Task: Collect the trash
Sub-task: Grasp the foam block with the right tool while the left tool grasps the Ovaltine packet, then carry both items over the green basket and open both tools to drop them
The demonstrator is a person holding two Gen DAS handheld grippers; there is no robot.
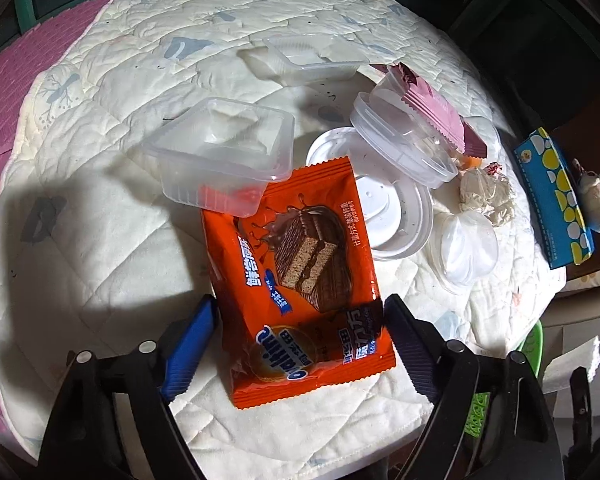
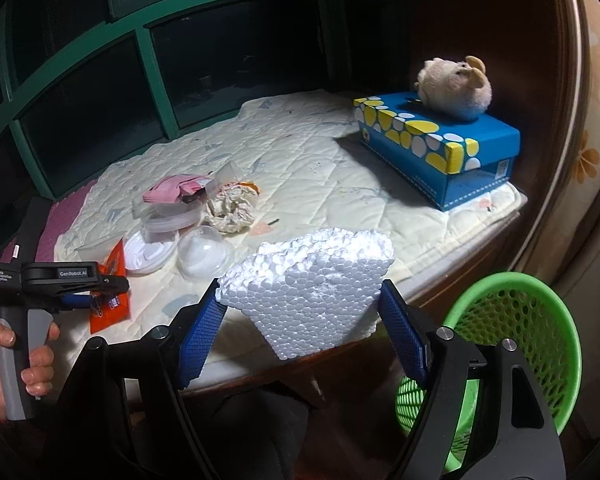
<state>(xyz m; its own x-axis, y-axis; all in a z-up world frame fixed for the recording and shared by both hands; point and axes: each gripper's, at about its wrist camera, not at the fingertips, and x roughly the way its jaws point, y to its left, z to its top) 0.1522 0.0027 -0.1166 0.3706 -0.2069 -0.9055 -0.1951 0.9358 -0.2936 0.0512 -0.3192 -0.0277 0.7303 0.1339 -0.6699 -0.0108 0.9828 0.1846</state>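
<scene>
Both tongs are busy: my right gripper [image 2: 300, 320] pinches the foam chunk [image 2: 312, 284]; my left gripper [image 1: 300, 336], spread wide, should close squarely across the orange wrapper [image 1: 300, 280] near the quilt's [image 1: 100, 240] front edge.

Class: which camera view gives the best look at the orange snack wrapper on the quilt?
The left wrist view: the orange snack wrapper lies flat between the open fingers, its print visible. The right wrist view shows only an orange sliver behind the left gripper.
</scene>
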